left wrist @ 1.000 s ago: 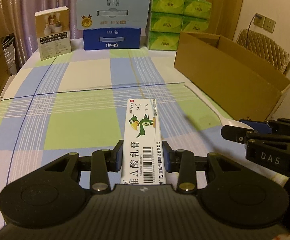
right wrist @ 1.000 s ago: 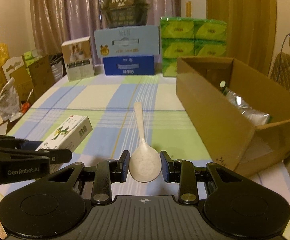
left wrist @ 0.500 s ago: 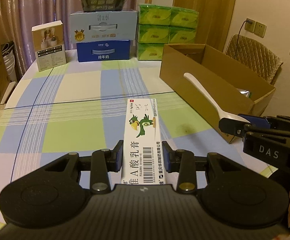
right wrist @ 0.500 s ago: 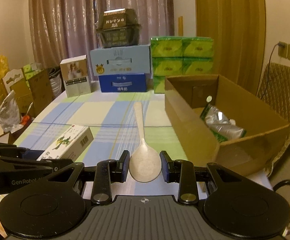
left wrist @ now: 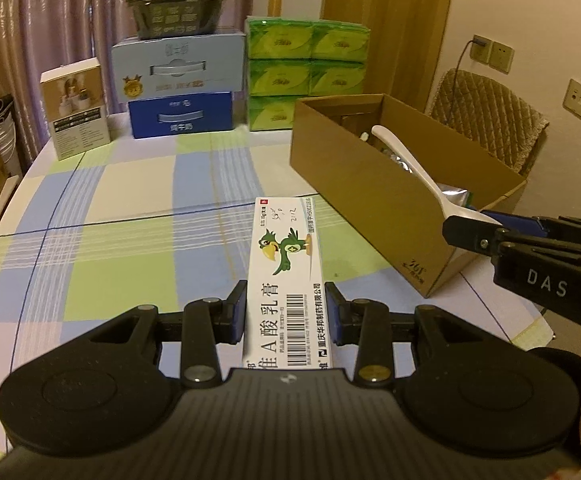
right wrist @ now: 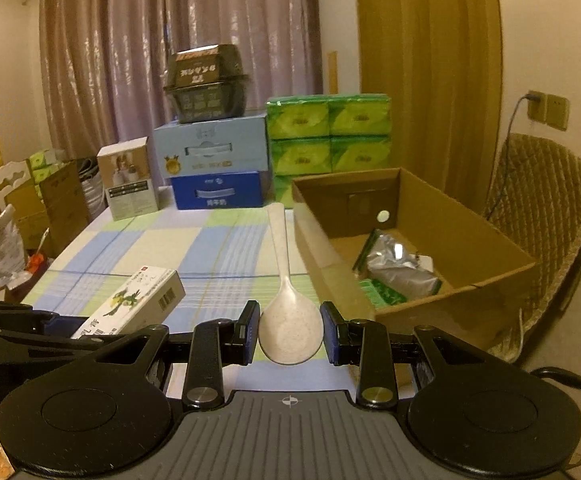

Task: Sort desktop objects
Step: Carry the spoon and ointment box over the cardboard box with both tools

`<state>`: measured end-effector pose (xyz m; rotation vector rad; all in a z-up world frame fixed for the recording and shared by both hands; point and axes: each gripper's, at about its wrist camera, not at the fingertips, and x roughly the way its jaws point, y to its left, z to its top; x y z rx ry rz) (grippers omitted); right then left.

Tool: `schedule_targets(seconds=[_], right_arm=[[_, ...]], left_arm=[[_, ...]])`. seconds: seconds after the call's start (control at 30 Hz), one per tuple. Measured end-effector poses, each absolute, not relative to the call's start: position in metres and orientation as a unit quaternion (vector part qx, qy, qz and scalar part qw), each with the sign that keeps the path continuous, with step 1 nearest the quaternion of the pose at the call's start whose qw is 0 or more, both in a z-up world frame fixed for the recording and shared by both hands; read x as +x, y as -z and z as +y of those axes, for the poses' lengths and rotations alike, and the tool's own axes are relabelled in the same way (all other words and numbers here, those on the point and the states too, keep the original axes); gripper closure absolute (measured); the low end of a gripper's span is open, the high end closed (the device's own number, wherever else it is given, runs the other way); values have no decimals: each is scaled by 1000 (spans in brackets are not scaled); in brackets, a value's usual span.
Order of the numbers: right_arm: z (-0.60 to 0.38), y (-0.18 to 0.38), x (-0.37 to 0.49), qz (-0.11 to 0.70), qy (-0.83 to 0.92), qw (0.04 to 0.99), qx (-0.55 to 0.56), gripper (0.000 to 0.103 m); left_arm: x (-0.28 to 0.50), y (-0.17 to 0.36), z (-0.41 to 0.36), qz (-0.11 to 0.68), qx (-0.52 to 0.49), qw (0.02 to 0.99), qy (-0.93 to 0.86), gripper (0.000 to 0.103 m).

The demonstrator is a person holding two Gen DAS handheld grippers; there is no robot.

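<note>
Both grippers loaded, up off the checked tablecloth (left wrist: 90, 264).
Left gripper (left wrist: 286, 312) pinches the ointment box (left wrist: 286, 276), jutting ahead; right gripper (right wrist: 290, 332) clamps the spoon (right wrist: 288, 320) bowl, handle pointing forward beside the cardboard box (right wrist: 490, 240).

Both grippers closed on loads, held side by side

The left gripper (left wrist: 285, 314) clamps its blue pads on the ointment box (left wrist: 286, 276) at lower centre of its view. The right gripper (right wrist: 290, 334) grips the spoon (right wrist: 288, 312) by its bowl at lower centre, and its fingers enter the left view's right edge.
</note>
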<state>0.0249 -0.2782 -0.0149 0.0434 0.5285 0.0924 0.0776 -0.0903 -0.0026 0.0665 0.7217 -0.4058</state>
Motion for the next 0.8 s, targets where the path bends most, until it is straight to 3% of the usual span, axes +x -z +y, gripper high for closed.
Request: schedule_targets(seconds=[0.8], right_arm=[[-359,-6,21,234,28,971,35,73]], left_arm=[[82,-17,-159,336,36,904,262,70]])
